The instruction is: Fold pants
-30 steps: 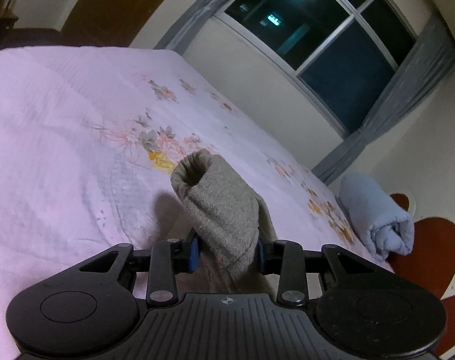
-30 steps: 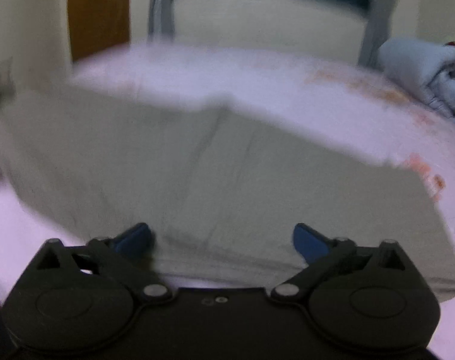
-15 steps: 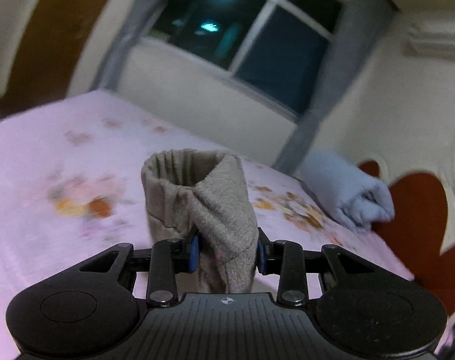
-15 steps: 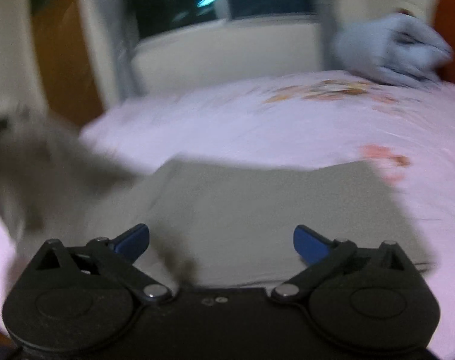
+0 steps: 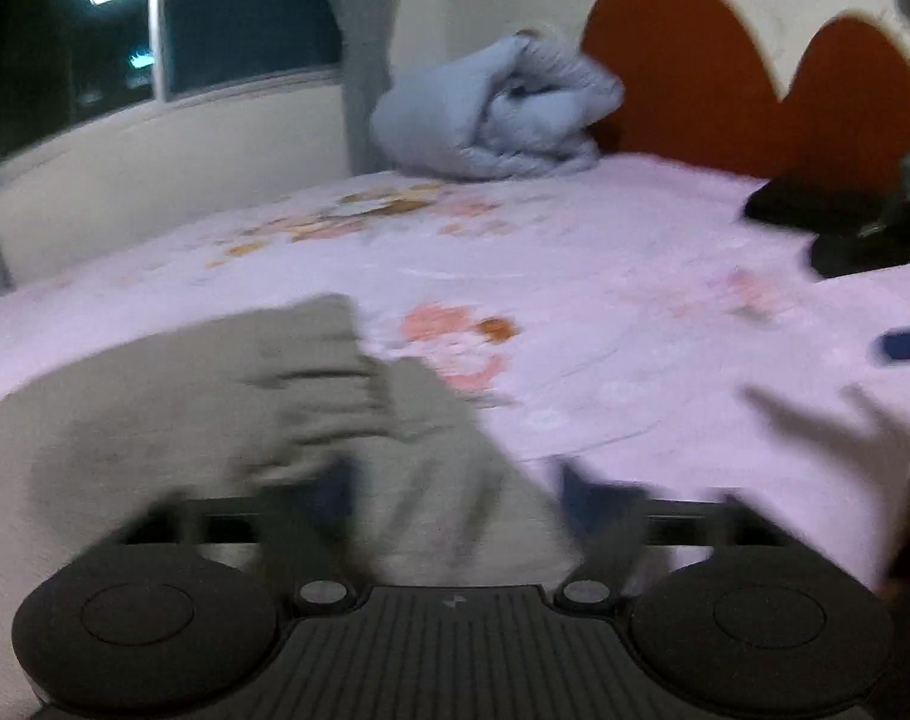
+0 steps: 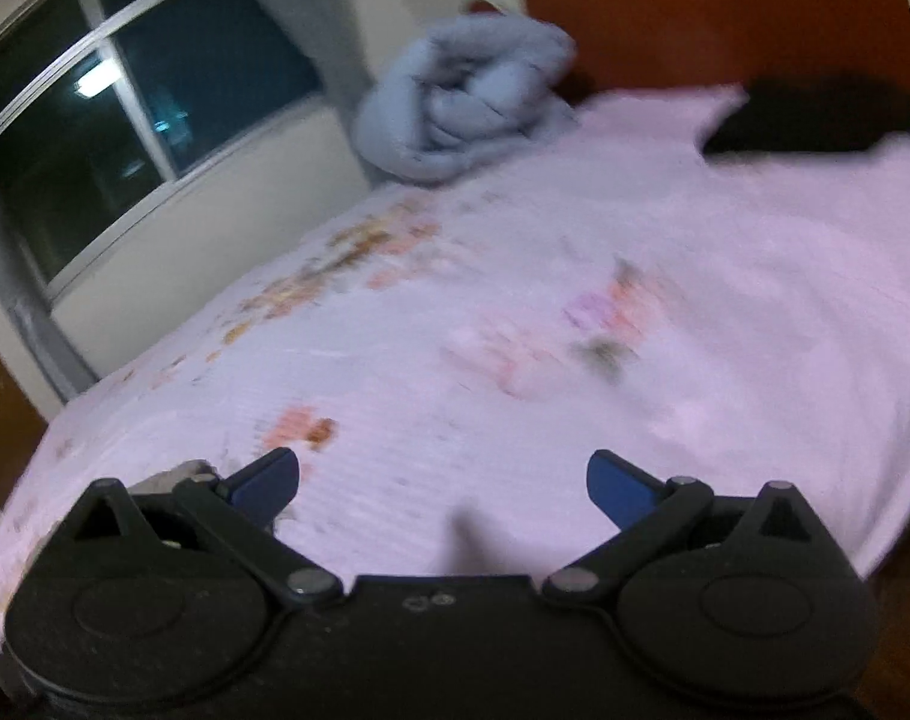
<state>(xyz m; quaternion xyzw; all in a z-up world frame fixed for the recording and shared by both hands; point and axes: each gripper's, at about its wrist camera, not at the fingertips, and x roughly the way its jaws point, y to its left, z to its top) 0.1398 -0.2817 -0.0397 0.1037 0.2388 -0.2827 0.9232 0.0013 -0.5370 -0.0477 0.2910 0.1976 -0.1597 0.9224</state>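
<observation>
The grey-green pants (image 5: 155,408) lie on the pink floral bedspread (image 5: 605,276) at the lower left of the blurred left wrist view. My left gripper (image 5: 455,486) has its blue fingertips spread apart, with a fold of the pants lying between them, no longer pinched. My right gripper (image 6: 443,480) is open and empty over the bedspread (image 6: 575,300); only a small grey bit of the pants (image 6: 182,474) shows behind its left finger.
A rolled blue-grey quilt (image 5: 491,114) lies by the red headboard (image 5: 695,60). A black garment (image 5: 815,210) lies at the right; it also shows in the right wrist view (image 6: 809,114). The window (image 6: 125,102) is at the left. The bed edge drops off at the right.
My left gripper has swung right and down to the bed and its fingers have opened off the pants. My right gripper has swung away from the pants toward the headboard, still open.
</observation>
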